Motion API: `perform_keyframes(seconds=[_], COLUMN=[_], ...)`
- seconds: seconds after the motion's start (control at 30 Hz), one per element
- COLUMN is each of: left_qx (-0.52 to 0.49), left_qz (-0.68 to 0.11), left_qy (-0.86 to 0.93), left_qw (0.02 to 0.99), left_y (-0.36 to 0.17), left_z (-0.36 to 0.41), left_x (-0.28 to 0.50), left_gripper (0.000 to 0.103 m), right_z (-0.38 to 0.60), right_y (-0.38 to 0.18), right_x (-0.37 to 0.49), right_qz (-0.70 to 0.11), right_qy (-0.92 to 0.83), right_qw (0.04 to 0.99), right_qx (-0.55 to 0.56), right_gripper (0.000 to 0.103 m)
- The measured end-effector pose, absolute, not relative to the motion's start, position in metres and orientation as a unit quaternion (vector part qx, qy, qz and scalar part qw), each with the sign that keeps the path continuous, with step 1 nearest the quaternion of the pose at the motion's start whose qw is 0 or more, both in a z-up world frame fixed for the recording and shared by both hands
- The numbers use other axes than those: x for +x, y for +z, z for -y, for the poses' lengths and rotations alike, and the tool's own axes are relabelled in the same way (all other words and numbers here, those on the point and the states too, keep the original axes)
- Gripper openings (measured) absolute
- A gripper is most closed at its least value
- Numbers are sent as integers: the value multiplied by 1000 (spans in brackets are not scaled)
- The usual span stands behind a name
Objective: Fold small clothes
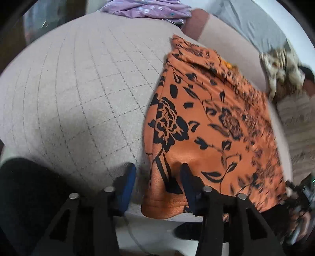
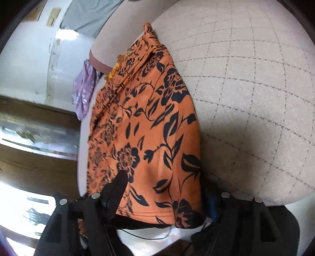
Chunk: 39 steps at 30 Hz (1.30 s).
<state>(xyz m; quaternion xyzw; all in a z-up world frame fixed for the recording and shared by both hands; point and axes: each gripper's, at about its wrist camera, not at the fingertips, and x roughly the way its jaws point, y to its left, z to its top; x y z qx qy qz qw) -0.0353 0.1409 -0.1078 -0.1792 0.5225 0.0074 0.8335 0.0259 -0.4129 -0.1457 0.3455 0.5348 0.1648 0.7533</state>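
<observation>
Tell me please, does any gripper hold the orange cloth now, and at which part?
Neither clearly grips. Both grippers, left and right, stand open astride the near hem of the orange floral garment.

We saw the left gripper [image 1: 157, 173], jaws apart, straddling the near-left edge of an orange garment with black floral print [image 1: 208, 126] that lay on a beige quilted cushion [image 1: 78, 88]; lilac cloth [image 1: 145, 8] lay beyond.
</observation>
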Motion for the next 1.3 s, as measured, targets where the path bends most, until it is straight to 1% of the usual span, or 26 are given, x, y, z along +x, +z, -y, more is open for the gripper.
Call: perform_keyframes(seconds=[0.03,0.07,0.1,0.17,0.23,0.3,0.37,0.47,0.53,0.6,0.63,0.67,0.7,0.77,0.8,0.83,0.87,0.9,0.93,1.07,1.1,1.13,1.17,1.23,1.3], left_qx=[-179,-188,-190,-199,-212,-211,-204,-217,-227,-227,-222,-217,-216,-222,-219,-207,-192,-195,-208,-232,-232,-226,-220,-226,-222], left_qz=[-529,-525,-517,-470,-442,-436,-458,-518,-532,-526,-526,-527,-530,-528,-528,-529,-530,-528,-516,-462,-459,-464,-487,-532,-535], left_qy=[-14,-21,-24,-37,-42,-45,-32,-12,-9,-13,-18,-20,-20,-18,-17,-19,-24,-32,-45,-57,-56,-52,-45,-35,-35], left_qw=[829,830,834,859,871,874,865,827,816,819,821,821,820,819,820,823,825,826,830,854,856,855,844,815,814], left_y=[-107,-102,-94,-56,-32,-27,-44,-94,-108,-105,-103,-102,-103,-106,-107,-106,-104,-102,-94,-53,-51,-55,-70,-98,-102], left_z=[-138,-138,-142,-148,-156,-158,-158,-160,-160,-159,-157,-155,-155,-153,-153,-153,-149,-149,-151,-164,-165,-164,-163,-164,-162], left_x=[-33,-31,-33,-36,-38,-33,-26,-21,-26,-30,-29,-27,-27,-25,-24,-26,-24,-20,-20,-20,-19,-16,-11,-8,-7], left_gripper=[5,4,4,4,5,5,5,5,5,6,6,6,12,14,14,13,7,5,5,5,5,5,5,5,5], right_z=[412,412,414,418,422,427,431,433,434,440,443,444,446,448,447,444,440,436,434,437,436,435,434,435,435], right_y=[-146,-148,-151,-142,-118,-101,-104,-136,-155,-163,-162,-161,-161,-163,-164,-162,-159,-156,-156,-128,-120,-115,-116,-134,-154], right_x=[26,25,26,24,22,25,29,34,29,25,26,28,28,30,32,34,35,36,38,37,39,42,44,47,47], right_qz=[-542,-547,-550,-539,-504,-482,-484,-518,-531,-532,-528,-526,-524,-519,-518,-522,-526,-532,-536,-492,-483,-480,-484,-505,-523], right_qy=[159,156,158,168,190,198,194,167,152,141,143,142,147,160,160,158,159,160,163,195,202,205,205,192,179], right_qw=[754,751,742,744,755,766,767,748,738,730,729,730,729,720,717,719,725,730,727,737,741,747,747,735,719], right_qx=[334,335,350,358,375,375,374,379,387,405,413,413,416,432,438,430,415,397,397,421,421,413,408,410,422], right_gripper=[47,12,8,8,8,8,8,8,9,13,16,29,40,50,51,49,42,20,10,9,9,9,9,9,9])
